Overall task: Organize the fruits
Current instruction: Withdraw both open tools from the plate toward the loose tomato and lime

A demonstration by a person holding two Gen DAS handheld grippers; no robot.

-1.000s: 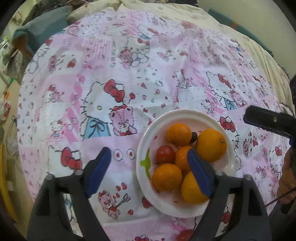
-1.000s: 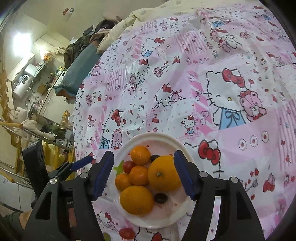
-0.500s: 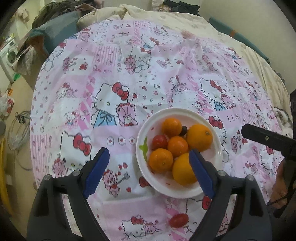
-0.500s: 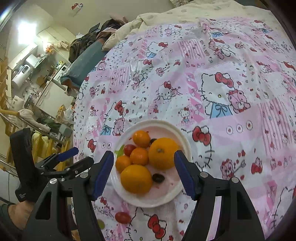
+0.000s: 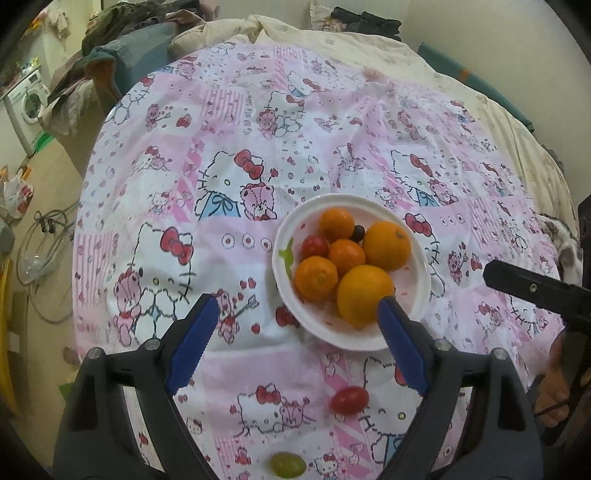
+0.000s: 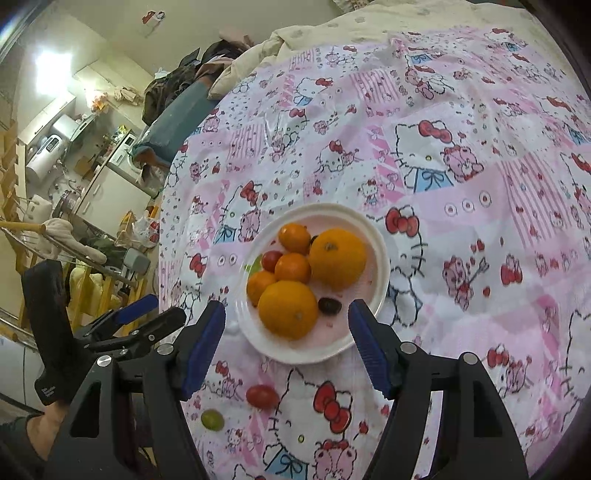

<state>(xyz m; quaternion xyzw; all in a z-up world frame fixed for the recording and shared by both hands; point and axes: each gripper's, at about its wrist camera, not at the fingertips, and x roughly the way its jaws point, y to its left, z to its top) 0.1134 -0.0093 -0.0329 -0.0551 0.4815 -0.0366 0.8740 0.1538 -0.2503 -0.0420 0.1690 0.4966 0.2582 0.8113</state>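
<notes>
A white plate (image 5: 421,295) (image 6: 380,266) sits on the pink cartoon tablecloth, holding two large oranges (image 5: 364,295) (image 6: 338,258), three small mandarins (image 5: 316,277), a red cherry tomato (image 5: 314,246) and dark grapes (image 6: 329,305). A loose red cherry tomato (image 5: 349,400) (image 6: 262,396) and a green grape (image 5: 287,463) (image 6: 212,419) lie on the cloth in front of the plate. My left gripper (image 5: 293,314) is open and empty, above the plate's near-left side. My right gripper (image 6: 286,319) is open and empty over the plate's near rim.
The round table's cloth (image 5: 258,122) drops off at the left toward the floor, with cables (image 5: 44,243) and a washing machine (image 5: 26,103). Bedding (image 5: 332,33) lies behind the table. The other gripper's arm (image 5: 535,288) pokes in at the right.
Both grippers have pulled back and risen from the plate, so it looks smaller and farther. The loose tomato and green grape have come into view. Jaw openings look unchanged.
</notes>
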